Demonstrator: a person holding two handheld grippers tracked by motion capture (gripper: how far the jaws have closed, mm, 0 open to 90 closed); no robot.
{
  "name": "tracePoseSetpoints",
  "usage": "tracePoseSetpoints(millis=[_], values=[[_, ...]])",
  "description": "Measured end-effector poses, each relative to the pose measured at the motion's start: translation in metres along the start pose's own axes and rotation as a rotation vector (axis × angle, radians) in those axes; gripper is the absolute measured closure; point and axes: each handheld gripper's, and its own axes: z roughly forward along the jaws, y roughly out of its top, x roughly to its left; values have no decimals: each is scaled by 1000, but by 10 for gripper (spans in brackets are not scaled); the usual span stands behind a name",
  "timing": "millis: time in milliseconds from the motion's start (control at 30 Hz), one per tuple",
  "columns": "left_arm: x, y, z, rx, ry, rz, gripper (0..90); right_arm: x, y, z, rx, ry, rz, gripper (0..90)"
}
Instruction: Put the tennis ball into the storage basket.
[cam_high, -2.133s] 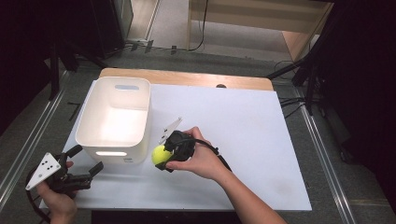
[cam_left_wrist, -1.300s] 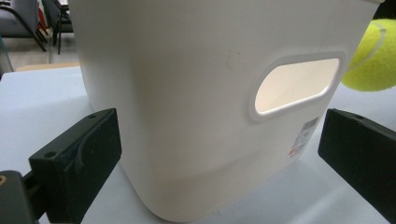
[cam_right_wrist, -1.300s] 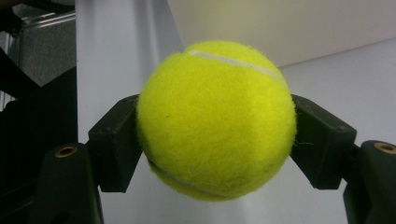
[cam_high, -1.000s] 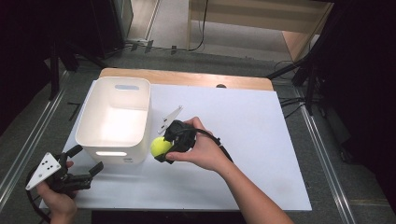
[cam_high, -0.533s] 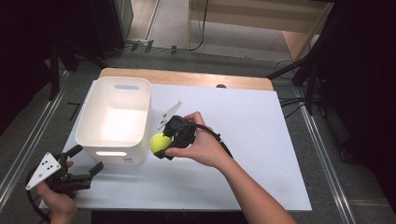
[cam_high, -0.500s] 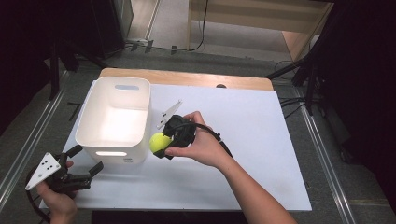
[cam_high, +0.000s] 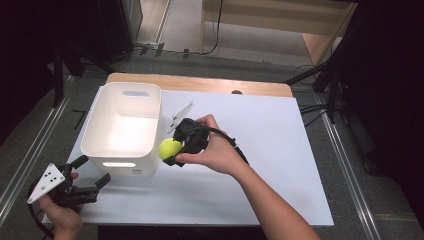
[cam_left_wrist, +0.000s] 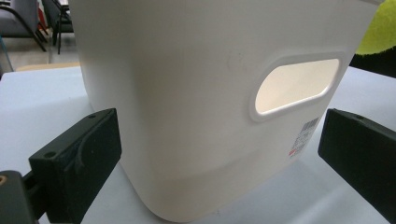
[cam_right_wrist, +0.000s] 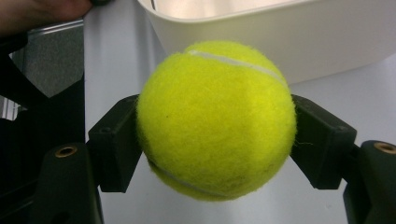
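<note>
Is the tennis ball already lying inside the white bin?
No, the tennis ball is clamped between the jaws of the right gripper, outside the white bin beside its right wall.

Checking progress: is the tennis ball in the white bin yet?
Out. The right gripper holds the tennis ball beside the white bin, outside its rim.

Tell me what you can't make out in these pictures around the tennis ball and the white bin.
- The label on the white bin: left gripper view, its print is too small and blurred to read.
- The tennis ball: right gripper view, the pads hide its two flanks.
- The bin's floor near its front wall: high view, glare washes it out.
- The right gripper: high view, the hand covers most of its body.
</note>
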Motion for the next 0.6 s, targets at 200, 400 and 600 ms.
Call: tracePoseSetpoints(millis=[200, 400, 600], values=[[0, 0, 0, 0, -1, 0, 0, 0, 5, -3, 0, -3, -8, 241], [0, 0, 0, 0, -2, 2, 0, 2, 12, -7, -7, -6, -5, 241], [0, 0, 0, 0, -3, 2, 0, 1, 16, -10, -4, -9, -10, 241]])
